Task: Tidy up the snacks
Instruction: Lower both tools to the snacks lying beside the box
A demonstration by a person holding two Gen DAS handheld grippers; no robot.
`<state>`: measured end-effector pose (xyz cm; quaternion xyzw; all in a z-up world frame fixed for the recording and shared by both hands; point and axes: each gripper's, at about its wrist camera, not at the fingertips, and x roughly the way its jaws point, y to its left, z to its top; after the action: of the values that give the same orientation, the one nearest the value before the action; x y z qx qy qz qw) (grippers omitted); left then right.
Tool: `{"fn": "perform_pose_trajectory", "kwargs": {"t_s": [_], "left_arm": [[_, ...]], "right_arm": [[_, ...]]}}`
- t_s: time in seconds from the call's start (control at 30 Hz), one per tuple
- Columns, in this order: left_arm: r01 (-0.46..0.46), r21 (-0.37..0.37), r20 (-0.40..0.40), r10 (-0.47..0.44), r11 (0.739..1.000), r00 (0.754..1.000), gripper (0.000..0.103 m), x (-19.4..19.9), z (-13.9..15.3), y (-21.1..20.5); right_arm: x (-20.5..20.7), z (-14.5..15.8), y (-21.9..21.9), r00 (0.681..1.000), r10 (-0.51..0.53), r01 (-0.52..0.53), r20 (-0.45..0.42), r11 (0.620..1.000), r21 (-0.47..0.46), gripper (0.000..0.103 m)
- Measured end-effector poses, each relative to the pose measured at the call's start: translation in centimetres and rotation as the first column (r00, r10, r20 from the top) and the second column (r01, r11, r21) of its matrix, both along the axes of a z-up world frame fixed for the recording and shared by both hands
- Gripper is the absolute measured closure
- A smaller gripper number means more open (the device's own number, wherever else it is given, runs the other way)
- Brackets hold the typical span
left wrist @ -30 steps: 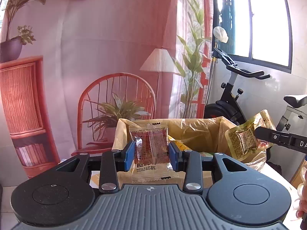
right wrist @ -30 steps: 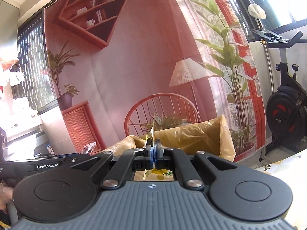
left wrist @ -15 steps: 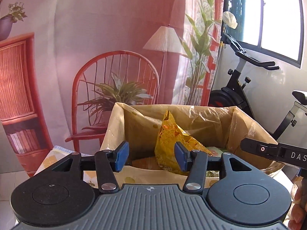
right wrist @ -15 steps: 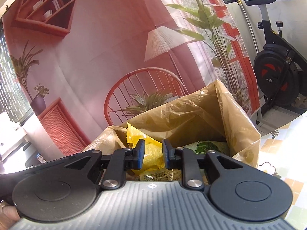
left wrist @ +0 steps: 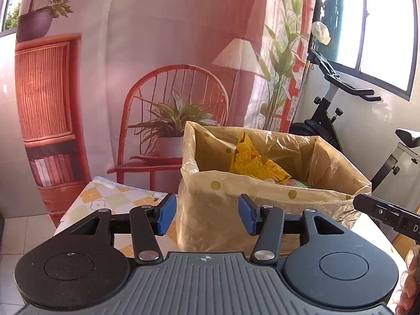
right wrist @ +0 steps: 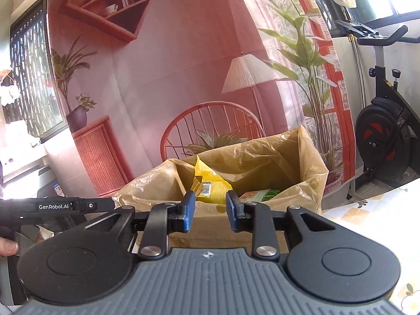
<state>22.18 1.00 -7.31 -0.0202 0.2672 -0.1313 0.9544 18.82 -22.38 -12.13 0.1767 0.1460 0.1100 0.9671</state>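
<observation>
A cardboard box lined with a tan plastic bag stands on the table. Inside it a crumpled yellow snack packet sticks up, with a green packet beside it. My left gripper is open in front of the box's near wall, with nothing between its blue pads. My right gripper hangs just before the box rim; its jaws are opening and nothing is held between them. Each gripper's arm shows at the edge of the other's view.
A checked tablecloth covers the table around the box. Behind hangs a printed backdrop with a red chair. An exercise bike stands at the right by the window. A hand holds the left tool.
Both grippers let go of their snack packets, which now lie in the box. Both sets of jaws went from shut on a packet to open, and both tools have pulled back from the box.
</observation>
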Motion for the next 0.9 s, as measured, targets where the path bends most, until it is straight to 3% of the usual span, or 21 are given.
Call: {"fn": "perform_pose_trajectory", "kwargs": {"t_s": [0.17,0.4,0.6,0.73,0.9], "left_arm": [[0.000,0.013,-0.045,0.000,1.000,0.999,0.048,-1.9,-2.1,0.9],[-0.008,-0.003,-0.129,0.008,1.000,0.992,0.049,-3.1,-5.9,1.5],[-0.012,0.004,-0.192,0.013,1.000,0.981,0.049,-3.9,-9.2,1.4],[-0.027,-0.001,-0.222,0.026,1.000,0.975,0.049,-4.4,-11.0,1.4],[-0.036,0.021,-0.229,0.040,0.999,0.973,0.049,-4.7,-12.4,1.1]], "right_arm": [[-2.0,-1.6,1.2,0.998,0.051,-0.051,-0.024,0.999,-0.006,0.074],[-2.5,-5.0,2.5,0.987,0.098,-0.099,-0.131,0.995,-0.005,0.074],[-2.1,-8.6,2.6,0.957,0.130,-0.137,-0.261,0.991,-0.009,0.073],[-1.3,-10.4,2.5,0.940,0.128,-0.149,-0.316,0.988,-0.044,0.067],[0.8,-12.4,2.6,0.925,0.130,-0.175,-0.358,0.980,-0.097,0.047]]}}
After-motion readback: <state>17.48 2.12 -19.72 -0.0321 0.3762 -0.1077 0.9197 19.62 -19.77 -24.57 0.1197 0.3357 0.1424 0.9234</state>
